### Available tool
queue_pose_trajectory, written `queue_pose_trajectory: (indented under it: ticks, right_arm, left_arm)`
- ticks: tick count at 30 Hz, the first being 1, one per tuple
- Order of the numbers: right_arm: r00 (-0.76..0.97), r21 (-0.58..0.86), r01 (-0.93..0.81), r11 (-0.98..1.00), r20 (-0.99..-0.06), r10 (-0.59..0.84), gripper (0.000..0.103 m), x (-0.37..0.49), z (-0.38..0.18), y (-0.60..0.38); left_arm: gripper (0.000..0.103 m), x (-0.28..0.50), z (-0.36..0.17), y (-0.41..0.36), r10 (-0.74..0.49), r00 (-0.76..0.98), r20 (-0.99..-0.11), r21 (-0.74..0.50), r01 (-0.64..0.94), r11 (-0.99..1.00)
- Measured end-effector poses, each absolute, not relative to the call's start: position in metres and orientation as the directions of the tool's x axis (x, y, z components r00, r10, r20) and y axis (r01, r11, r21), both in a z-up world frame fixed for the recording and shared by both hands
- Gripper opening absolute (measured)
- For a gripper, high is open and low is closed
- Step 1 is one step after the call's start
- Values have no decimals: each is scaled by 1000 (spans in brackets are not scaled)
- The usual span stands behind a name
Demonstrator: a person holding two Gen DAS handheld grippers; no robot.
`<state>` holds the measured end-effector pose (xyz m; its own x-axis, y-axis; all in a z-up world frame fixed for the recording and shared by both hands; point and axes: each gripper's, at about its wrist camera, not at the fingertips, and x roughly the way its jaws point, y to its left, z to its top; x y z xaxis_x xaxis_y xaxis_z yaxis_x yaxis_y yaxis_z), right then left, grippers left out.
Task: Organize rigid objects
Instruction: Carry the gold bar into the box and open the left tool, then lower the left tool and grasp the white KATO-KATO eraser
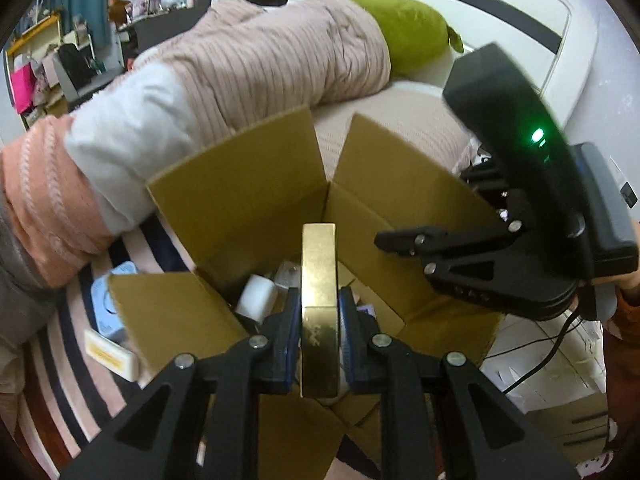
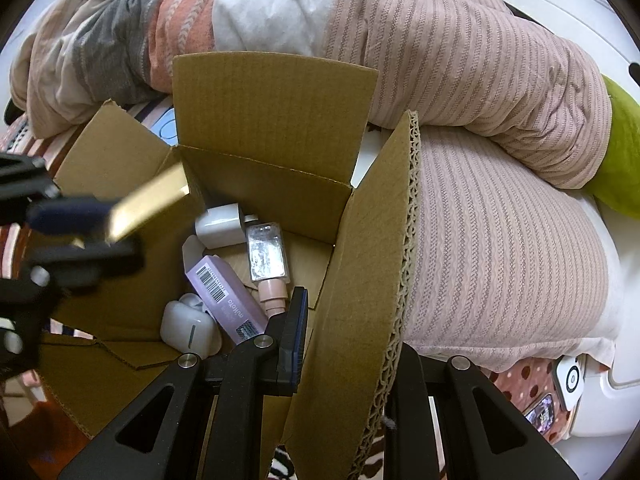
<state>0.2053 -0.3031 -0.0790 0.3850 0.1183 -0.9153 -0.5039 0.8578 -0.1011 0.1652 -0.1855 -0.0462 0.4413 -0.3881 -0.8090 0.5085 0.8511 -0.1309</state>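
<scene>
My left gripper (image 1: 319, 326) has its blue-padded fingers (image 1: 294, 320) clamped on both flat sides of a slim gold box (image 1: 319, 280), which stands on edge and points forward, poised above the open cardboard box (image 1: 248, 184). My right gripper (image 2: 340, 344) straddles the flap (image 2: 372, 280) on that box's right edge: one finger (image 2: 296, 332) sits inside the box and the other is hidden behind the cardboard, so I cannot tell whether it grips. Down on the box floor I see a white charger plug (image 2: 220, 226) near the far wall, a clear bottle with a pink cap (image 2: 267, 260), a lilac carton with a barcode (image 2: 226, 296) and a white earbud case (image 2: 188, 330). Outside the left wall, a pale blue case (image 1: 106, 304) lies on the striped blanket (image 1: 60, 364).
</scene>
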Motion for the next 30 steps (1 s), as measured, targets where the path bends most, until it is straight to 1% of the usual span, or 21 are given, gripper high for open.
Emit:
queue_pose_trajectory:
  ticks: [7,11,12,13,14,15,20,22,24,27,30]
  right_arm:
    - [386,-101,-501,859,-915,118,13,206,-79,-303]
    - [385,-103,-500,860,-916,114,13,206,-79,-303]
    - [386,-105,-500,860,-916,113,13,206,-80,-303]
    - [385,-105,-499,860,-916,112,13,206,-80,-303]
    - [387,-106,-498,860,-916,111,13,206,-80,-303]
    - [387,-106,-499,860,-916,111,13,205,-80,-303]
    - [387,-108,-497,861,-916,109,13,205,-80,-303]
    - [386,-107,-496,862,-916,109,13,205,-80,-303]
    - [385,-107,-495,862,-916,108,13,205,-80,-303]
    - [385,-108,-495,862,-917,106,13,205,-79,-303]
    - [385,-109,-495,862,-917,105,13,205,-79,-303]
  left_arm:
    - [15,171,-57,-184,-380,417,-826,-142,499,855]
    - [15,171,-55,-178,-389,431,-814,-147,494,857]
    - [17,169,-54,-176,-393,435,-810,-150,494,856]
    - [19,169,-52,-174,-395,443,-805,-149,493,857]
    - [30,167,-50,-170,-394,453,-800,-146,490,860]
    - [43,165,-48,-166,-388,467,-795,-138,483,864]
    - [64,150,-30,-140,-388,538,-748,-123,462,878]
    - [68,141,-22,-121,-386,572,-723,-121,445,887]
    - [73,134,-18,-104,-367,603,-708,-109,420,901]
    - [76,129,-18,-73,-320,640,-699,-97,358,928]
    - [76,130,-30,-38,-258,656,-709,-86,282,955]
